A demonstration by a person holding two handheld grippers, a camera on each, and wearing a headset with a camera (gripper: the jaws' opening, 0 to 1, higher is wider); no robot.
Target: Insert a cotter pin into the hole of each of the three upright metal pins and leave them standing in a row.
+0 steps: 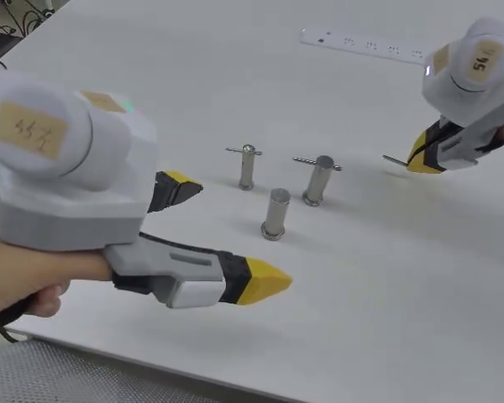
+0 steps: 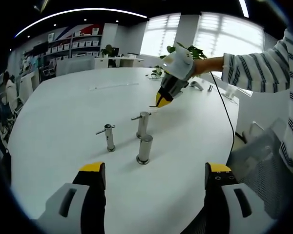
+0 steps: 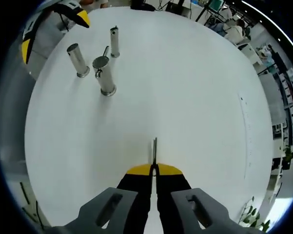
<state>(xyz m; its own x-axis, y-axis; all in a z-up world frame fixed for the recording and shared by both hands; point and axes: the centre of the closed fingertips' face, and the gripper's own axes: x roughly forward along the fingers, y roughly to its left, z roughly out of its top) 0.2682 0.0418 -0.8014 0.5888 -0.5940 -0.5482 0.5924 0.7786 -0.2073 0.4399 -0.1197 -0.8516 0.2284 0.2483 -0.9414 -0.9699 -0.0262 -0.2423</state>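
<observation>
Now | my left gripper gapes wide, empty | right gripper pinches a cotter pin | front metal pin stands upright

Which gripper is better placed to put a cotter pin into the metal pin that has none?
Right. The right gripper is shut on a cotter pin; the left gripper is open and empty.

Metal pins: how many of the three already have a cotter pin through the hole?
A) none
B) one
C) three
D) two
D: a cotter pin crosses the slim rear pin, another the thick rear pin; the front pin is bare, and the third cotter pin sits in the right hand-held gripper.
</observation>
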